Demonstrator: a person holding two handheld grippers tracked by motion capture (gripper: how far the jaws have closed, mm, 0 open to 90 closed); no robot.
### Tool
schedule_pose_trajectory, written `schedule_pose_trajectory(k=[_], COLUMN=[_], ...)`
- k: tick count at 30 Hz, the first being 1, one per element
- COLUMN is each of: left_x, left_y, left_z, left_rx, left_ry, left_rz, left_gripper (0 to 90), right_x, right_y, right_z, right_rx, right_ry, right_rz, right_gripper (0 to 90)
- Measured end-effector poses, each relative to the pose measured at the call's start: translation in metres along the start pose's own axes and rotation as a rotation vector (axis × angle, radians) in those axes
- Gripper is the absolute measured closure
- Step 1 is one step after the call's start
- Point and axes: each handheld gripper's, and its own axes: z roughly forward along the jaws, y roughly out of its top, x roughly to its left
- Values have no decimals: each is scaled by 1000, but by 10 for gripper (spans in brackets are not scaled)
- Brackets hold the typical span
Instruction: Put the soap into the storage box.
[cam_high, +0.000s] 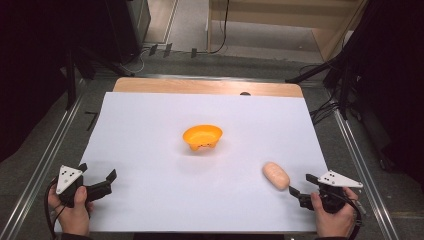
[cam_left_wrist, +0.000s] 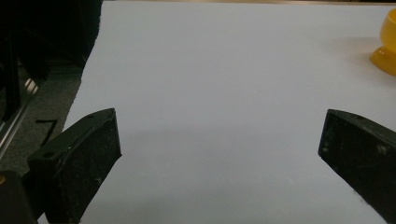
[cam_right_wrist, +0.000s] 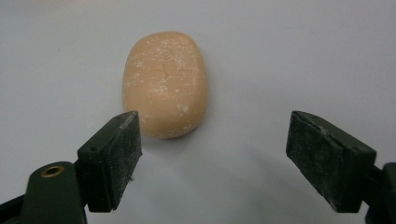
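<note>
Bread roll lies just ahead of the right gripper, jaws apart, near the white sheet's right edge.

A recording lab: a table under white sheet, framed by metal rails, dark tripod stands and floor cables.

Grey floor, wooden shelving behind

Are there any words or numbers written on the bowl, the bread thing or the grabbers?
None: no words, numbers or signs can be read.
The orange bowl is plain.
The bread roll bears only pale specks.
The left gripper and right gripper show plain black jaws, no labels.
</note>
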Motion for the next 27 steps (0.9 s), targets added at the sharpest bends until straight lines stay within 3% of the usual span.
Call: schedule_pose_trajectory(k=[6,11,13,27], left_x=[0,0,-1,-1], left_y=[0,0,0,0], left_z=[0,0,0,0], left_rx=[1,0,0,1], left_ry=[4,3,3,0], left_rz=[9,11,12,17], left_gripper=[0,0,0,0], right_x=[5,5,5,10], right_y=[10,18,20,32], right_z=[3,4,6,16], right_rx=[62,122,157,262], right_ry=[-13,-50,-49,-52], right_rz=[-9,-30,-28,-75], right_gripper=[212,226,230,235])
